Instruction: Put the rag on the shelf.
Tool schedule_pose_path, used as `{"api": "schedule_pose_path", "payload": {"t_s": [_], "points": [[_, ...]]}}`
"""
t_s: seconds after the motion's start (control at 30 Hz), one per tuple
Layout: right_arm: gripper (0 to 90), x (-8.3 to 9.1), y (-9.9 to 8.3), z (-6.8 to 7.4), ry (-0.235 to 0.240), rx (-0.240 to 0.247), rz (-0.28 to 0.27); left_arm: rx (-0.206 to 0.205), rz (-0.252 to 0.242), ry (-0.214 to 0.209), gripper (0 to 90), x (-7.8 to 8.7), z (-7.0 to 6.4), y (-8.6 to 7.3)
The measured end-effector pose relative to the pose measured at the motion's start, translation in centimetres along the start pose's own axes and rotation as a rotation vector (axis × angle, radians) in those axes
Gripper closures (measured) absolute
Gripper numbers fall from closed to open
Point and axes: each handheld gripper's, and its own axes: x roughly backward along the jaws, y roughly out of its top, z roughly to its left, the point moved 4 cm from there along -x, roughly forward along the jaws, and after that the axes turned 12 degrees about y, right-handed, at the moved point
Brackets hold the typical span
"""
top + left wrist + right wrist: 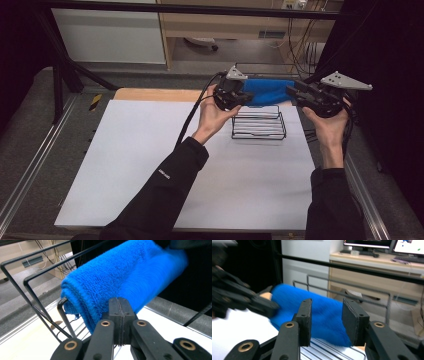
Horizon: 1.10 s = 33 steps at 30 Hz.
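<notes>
Above, seen from the high view: rolled blue towel (269,91) held lengthwise over the far edge of a black wire basket (259,123), which sits toward the far right of a white counter (150,165). Left gripper (246,98) at the towel's left end, right gripper (292,93) at its right end, each gripped by a hand in a black sleeve (165,190), cables trailing off behind.

From the left gripper view: fingers (115,312) pressed fully together with no gap between the pads, blue towel (120,282) lying just behind and above them; possibly a thin edge of cloth pinched there, but cannot tell from this angle. Bent black basket wires (32,305) rising at left.

From the right gripper view: fingers (305,320) spread apart, blurred towel (322,312) showing in the gap beyond them, not clamped. Left gripper (249,303) dark and smeared at the towel's other end. Basket rails (332,352) below, wooden cabinet (372,280) and monitors (387,245) in the background.
</notes>
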Motion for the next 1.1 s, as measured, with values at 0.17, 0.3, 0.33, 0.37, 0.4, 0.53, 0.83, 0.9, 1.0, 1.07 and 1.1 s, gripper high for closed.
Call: {"api": "schedule_pose_path", "payload": {"t_s": [0.17, 0.3, 0.33, 0.37, 0.4, 0.53, 0.83, 0.9, 1.0, 1.07, 1.1], "points": [[76.8, -0.7, 0.3, 0.8, 0.054, -0.045, 0.020, -0.020, 0.000, 0.014, 89.8, -0.2, -0.2, -0.4], [87.3, -1.4, -1.7, 0.5, 0.053, -0.109, 0.110, -0.027, 0.006, 0.022, 89.9, -0.3, 0.0, -1.0], [88.5, -1.5, -2.3, 0.4, 0.044, -0.117, 0.121, -0.028, 0.011, 0.026, 89.8, -0.4, 0.1, -1.2], [88.9, -1.6, -2.8, 0.2, 0.032, -0.120, 0.130, -0.028, 0.010, 0.027, 89.9, -0.4, 0.1, -1.3], [89.0, -1.7, -3.3, 0.0, 0.022, -0.120, 0.137, -0.026, 0.011, 0.027, 89.9, -0.5, 0.1, -1.5], [87.4, -1.9, -4.5, -0.7, -0.035, -0.108, 0.134, -0.025, 0.009, 0.032, 89.8, -0.6, 0.3, -1.7], [76.5, -1.3, -4.1, 0.2, -0.014, -0.089, 0.073, -0.007, 0.000, 0.019, 81.0, 1.3, 1.0, -2.8], [71.8, -1.1, -3.8, 0.8, -0.005, -0.087, 0.057, -0.011, 0.005, 0.023, 75.5, 2.2, 1.3, -3.3], [62.6, -0.9, -3.3, 1.9, 0.006, -0.082, 0.045, -0.024, 0.023, 0.037, 66.3, 3.6, 1.9, -4.3], [54.1, -0.8, -3.1, 2.6, 0.013, -0.088, 0.037, -0.028, 0.038, 0.049, 59.8, 4.5, 2.3, -5.2], [50.2, -0.8, -3.1, 2.9, 0.019, -0.090, 0.035, -0.028, 0.046, 0.053, 56.4, 5.0, 2.6, -5.7]]}}
